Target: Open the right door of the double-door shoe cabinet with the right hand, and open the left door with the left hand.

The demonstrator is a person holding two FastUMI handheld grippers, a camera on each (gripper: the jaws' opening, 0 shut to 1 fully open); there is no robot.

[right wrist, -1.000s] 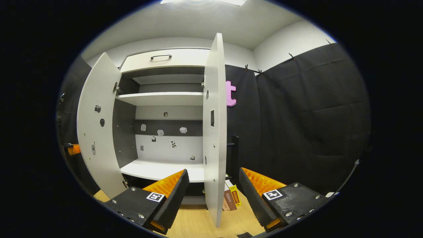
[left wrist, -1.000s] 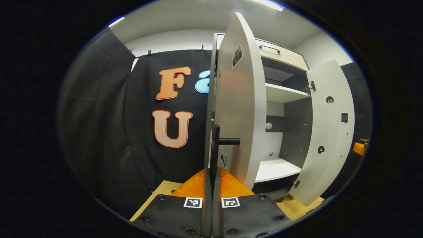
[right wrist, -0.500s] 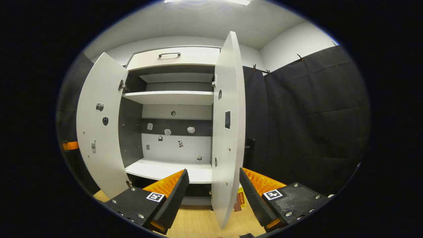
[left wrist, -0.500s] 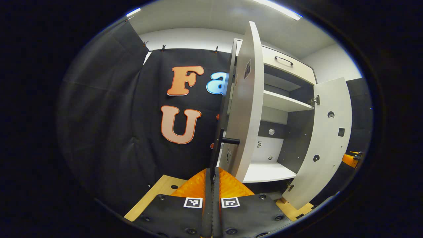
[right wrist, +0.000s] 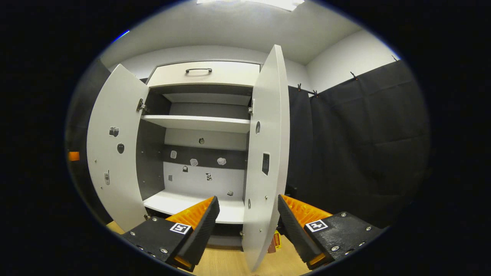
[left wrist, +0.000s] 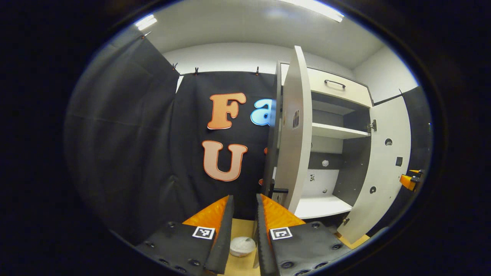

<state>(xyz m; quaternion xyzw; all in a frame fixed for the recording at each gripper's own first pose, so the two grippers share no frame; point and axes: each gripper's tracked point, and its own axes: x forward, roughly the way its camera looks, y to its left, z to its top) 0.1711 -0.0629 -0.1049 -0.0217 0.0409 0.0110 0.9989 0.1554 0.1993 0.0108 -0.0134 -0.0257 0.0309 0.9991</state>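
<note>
In the left gripper view, the left gripper (left wrist: 244, 214) has its jaws a little apart with nothing between them. Past the fingertips and slightly to their right, clear of them, stands the handle (left wrist: 277, 189) of the left door (left wrist: 295, 138), which is swung wide open. A small white round thing (left wrist: 242, 246) lies on the wooden floor (left wrist: 241, 228) between the fingers. The cabinet (left wrist: 330, 132) shows its shelves, with the right door (left wrist: 383, 168) open beyond. In the right gripper view, the right gripper (right wrist: 248, 216) is wide open and holds nothing; the right door's edge stands in the gap between its fingers, touching neither
</note>
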